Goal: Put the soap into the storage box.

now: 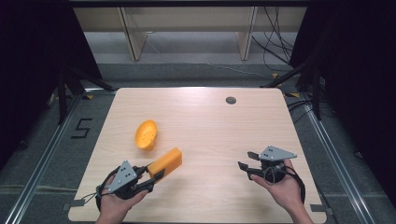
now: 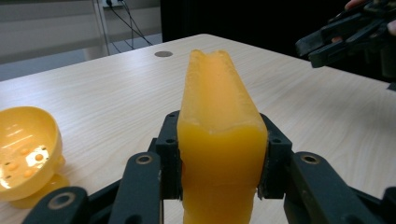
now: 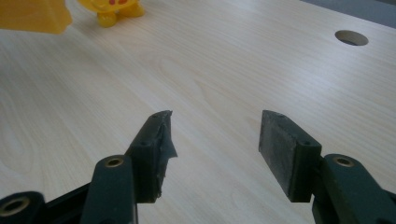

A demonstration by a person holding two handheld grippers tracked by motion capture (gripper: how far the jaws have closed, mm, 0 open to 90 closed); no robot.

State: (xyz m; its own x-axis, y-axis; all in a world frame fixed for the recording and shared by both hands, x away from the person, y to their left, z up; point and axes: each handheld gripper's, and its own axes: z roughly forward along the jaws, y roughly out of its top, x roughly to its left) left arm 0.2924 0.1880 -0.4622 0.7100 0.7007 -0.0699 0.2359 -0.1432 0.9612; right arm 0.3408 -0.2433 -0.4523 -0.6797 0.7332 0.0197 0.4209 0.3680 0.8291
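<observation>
Table (image 1: pixel 205 121) of pale wood carries everything, with 1 round hole (image 1: pixel 230 100) near its far edge. Block (image 1: pixel 166 162), orange and oblong, is next in size: it is held off the table at the near left, its long axis running from the left gripper (image 1: pixel 156 176) up and away toward the far right in the high view. In the left gripper view the block (image 2: pixel 218 140) points straight out along the jaws, well past their tips, a shallow groove along its top face. Both pads pinch its near end from the 2 sides, so the jaws are clamped on it. Bowl (image 1: pixel 146 134), yellow, sits tipped on the table just beyond the block, its opening turned sideways. Right gripper (image 1: pixel 246 160) is at the near right, well apart from the block, aimed left; in its own view its jaws (image 3: pixel 215 140) stand spread with bare table between them.
</observation>
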